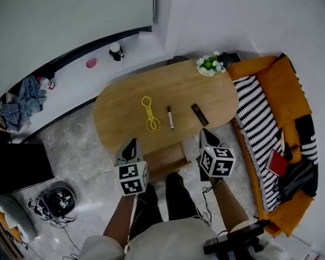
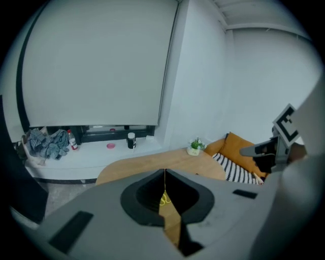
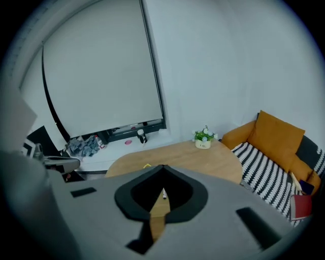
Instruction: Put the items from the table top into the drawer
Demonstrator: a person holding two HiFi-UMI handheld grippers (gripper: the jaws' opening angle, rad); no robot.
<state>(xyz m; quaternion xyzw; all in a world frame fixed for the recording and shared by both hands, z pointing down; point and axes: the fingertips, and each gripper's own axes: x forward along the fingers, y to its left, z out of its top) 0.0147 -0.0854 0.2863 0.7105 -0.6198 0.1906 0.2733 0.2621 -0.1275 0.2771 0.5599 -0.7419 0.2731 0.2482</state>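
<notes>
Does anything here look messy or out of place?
Only off the oval wooden table: a crumpled blue-grey cloth heap lies on the white window ledge, and tangled white cables sprawl on the grey floor. Nothing looks spilled.

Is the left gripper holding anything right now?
No, the left gripper has its jaws shut together on nothing, and the yellow tongs lie on the table ahead.

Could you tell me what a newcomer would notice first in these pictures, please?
The square-marked left gripper and right gripper hang at the near edge of a wooden table. Mid-table lie yellow tongs; an orange sofa with a striped throw stands to its right.
</notes>
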